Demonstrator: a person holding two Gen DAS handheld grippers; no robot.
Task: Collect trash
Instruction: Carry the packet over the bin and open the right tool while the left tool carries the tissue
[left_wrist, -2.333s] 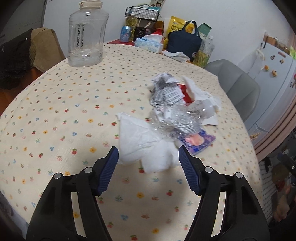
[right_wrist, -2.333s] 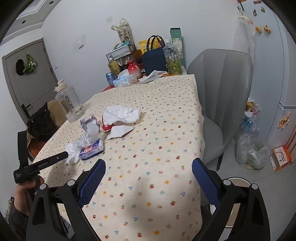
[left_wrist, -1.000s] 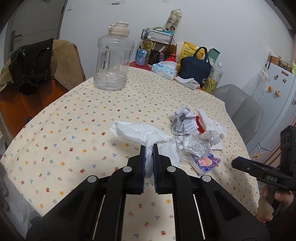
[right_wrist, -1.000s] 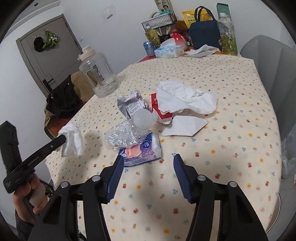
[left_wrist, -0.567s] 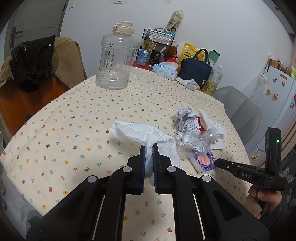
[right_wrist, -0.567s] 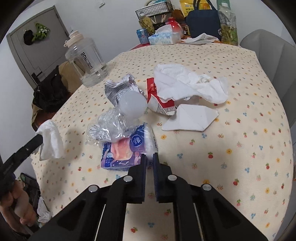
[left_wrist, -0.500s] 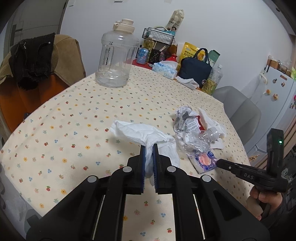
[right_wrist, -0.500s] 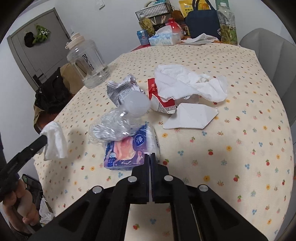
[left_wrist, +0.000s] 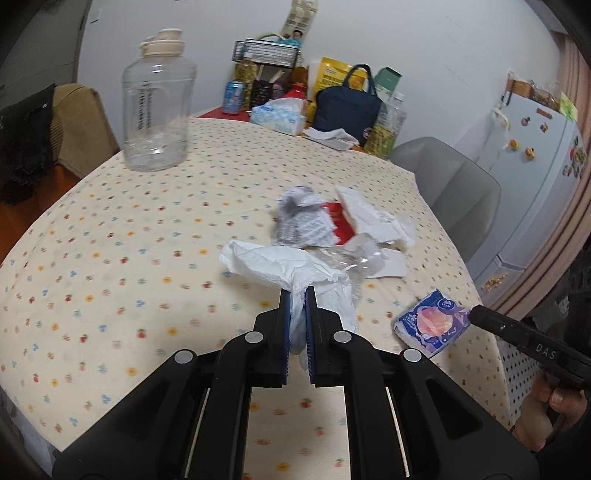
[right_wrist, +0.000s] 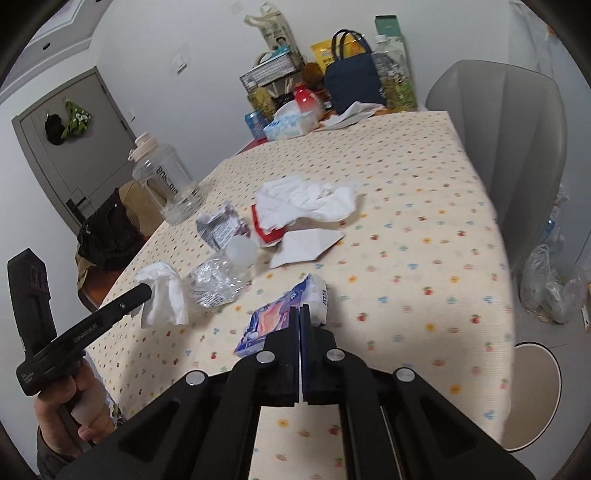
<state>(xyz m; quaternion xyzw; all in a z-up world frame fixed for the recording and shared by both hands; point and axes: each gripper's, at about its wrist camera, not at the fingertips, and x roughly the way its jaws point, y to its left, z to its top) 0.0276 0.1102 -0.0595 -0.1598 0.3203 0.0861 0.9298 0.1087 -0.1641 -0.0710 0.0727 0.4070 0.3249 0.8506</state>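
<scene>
My left gripper is shut on a crumpled white tissue and holds it above the table; it also shows in the right wrist view. My right gripper is shut on a blue and pink tissue packet, lifted off the table; the packet also shows in the left wrist view. On the table lie a crushed clear plastic bottle, a crumpled printed wrapper, a red carton, a white tissue and a folded white paper.
The table has a dotted cloth. A big clear water jug stands at the far left. Bags, bottles and a tissue box crowd the far end. A grey chair stands at the right, with a trash bag on the floor.
My right gripper closed on the tissue packet and lifted it off the table, away from the pile. My left gripper still holds the tissue, a little closer to the pile.
</scene>
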